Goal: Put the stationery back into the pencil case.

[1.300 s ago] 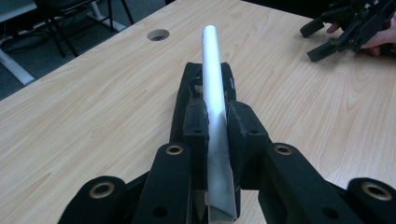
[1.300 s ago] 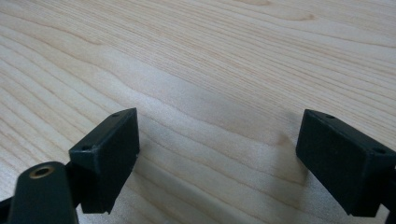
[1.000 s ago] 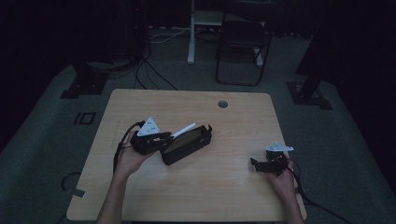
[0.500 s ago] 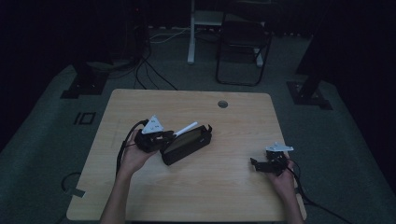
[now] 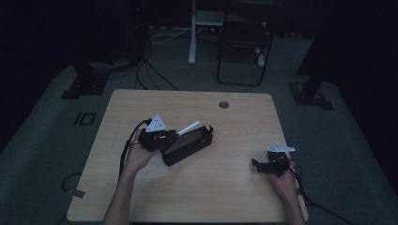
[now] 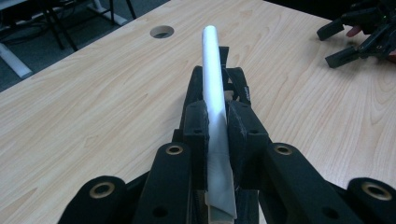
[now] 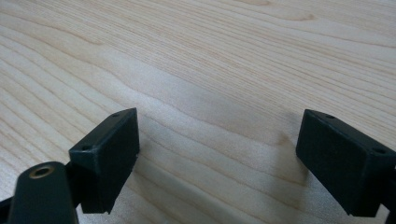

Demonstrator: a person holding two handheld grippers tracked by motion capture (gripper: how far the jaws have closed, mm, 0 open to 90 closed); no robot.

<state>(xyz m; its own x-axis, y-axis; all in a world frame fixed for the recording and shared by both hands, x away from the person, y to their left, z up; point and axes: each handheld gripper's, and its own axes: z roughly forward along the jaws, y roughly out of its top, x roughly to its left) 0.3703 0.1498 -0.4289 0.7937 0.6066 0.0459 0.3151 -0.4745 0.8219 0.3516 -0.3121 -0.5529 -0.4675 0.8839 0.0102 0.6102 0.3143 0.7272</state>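
Note:
My left gripper [image 6: 217, 116] is shut on a white tube [image 6: 211, 60], which is squeezed flat between the pads and points away over the table. In the high view the same gripper [image 5: 172, 135] sits left of centre, and the white tube [image 5: 188, 127] sticks out up and to the right. A black oblong case [image 5: 188, 145] lies right beside and under it; whether the tube touches the case I cannot tell. Near the right edge, my right gripper [image 5: 258, 165] rests low over the wood. Its jaws stand wide apart in the right gripper view [image 7: 217, 158] with bare table between them.
The wooden table [image 5: 225, 197] has a round cable hole [image 5: 224, 104] near its far edge. A cable [image 5: 126, 149] trails from the left gripper. A chair [image 5: 244, 51] and stand legs are on the dark floor beyond. The right gripper [image 6: 359, 37] also appears far off in the left gripper view.

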